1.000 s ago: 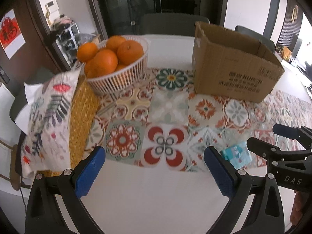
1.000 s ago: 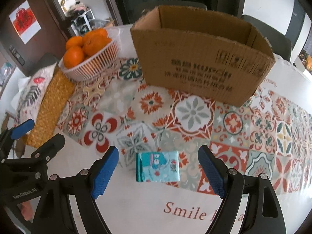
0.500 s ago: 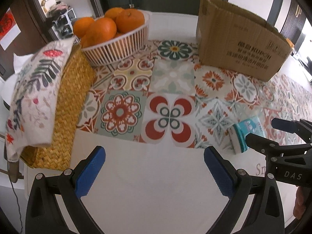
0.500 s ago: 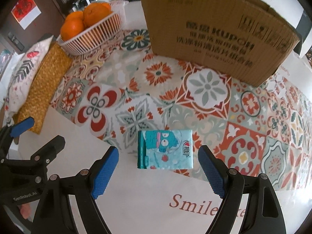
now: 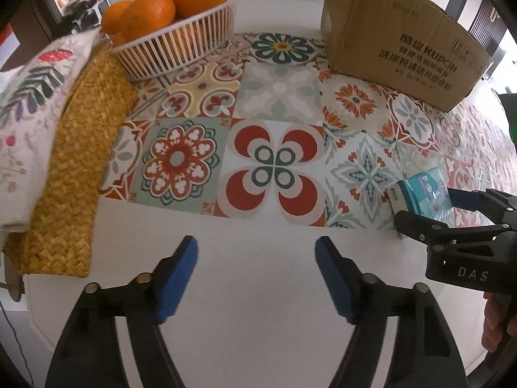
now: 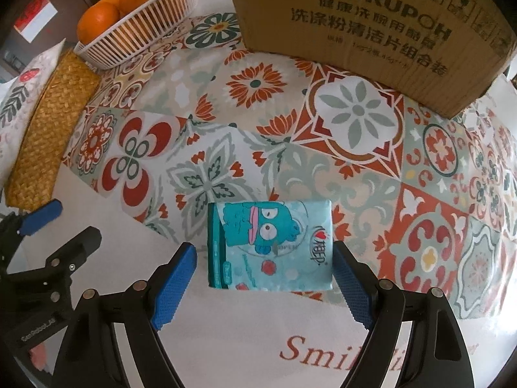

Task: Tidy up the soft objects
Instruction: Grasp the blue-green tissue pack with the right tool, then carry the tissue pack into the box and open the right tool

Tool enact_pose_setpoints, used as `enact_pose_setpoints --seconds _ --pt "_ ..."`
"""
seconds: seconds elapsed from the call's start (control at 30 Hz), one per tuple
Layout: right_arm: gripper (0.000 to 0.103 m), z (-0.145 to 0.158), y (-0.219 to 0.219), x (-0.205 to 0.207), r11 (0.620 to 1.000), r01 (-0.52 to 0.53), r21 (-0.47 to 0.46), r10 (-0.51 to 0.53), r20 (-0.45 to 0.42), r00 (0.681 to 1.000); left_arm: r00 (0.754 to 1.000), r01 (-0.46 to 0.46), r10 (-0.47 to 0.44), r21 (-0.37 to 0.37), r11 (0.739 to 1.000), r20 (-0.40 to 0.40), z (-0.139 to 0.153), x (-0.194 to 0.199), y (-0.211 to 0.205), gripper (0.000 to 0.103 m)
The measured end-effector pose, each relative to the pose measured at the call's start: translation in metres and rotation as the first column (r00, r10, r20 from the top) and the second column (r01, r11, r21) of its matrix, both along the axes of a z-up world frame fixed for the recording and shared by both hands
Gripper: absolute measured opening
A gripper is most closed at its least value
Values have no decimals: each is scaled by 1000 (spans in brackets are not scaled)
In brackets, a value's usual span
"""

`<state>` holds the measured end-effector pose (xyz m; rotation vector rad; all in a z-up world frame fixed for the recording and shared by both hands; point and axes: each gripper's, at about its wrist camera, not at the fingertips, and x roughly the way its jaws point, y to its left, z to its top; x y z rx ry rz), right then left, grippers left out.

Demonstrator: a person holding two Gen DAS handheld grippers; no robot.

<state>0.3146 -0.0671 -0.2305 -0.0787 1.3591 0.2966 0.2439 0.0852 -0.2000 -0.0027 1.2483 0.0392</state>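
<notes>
A small teal tissue pack (image 6: 269,245) with a cartoon face lies flat on the patterned tablecloth. My right gripper (image 6: 263,279) is open around it, one blue pad on each side, the right pad close to or touching it. The pack also shows in the left wrist view (image 5: 420,194) between the right gripper's fingers. My left gripper (image 5: 257,274) is open and empty over the white part of the cloth, left of the pack. A cardboard box (image 6: 371,22) stands behind the pack, its inside hidden.
A white basket of oranges (image 5: 174,32) stands at the back left. A woven straw basket (image 5: 71,174) with a floral cloth (image 5: 29,113) draped over it sits at the left table edge. The tablecloth (image 6: 323,349) bears red lettering near the front edge.
Both grippers have moved forward and down toward the table. The right gripper's fingers now straddle the tissue pack. Both grippers' pads stand somewhat closer together than before.
</notes>
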Motion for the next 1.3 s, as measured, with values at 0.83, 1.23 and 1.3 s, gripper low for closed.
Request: enact_pose_setpoints --seconds 0.83,1.23,1.3 --pt "73 37 -24 -11 996 67 57 -74 127 989 993 93 -83 -128 987 81 25 3 -20 2" --pt "73 100 -45 -9 990 106 93 -128 273 954 961 167 -135 -119 979 241 86 14 -41 2" --pt "73 110 -47 -9 989 111 97 -136 295 946 954 177 -141 -117 977 263 94 17 -44 2"
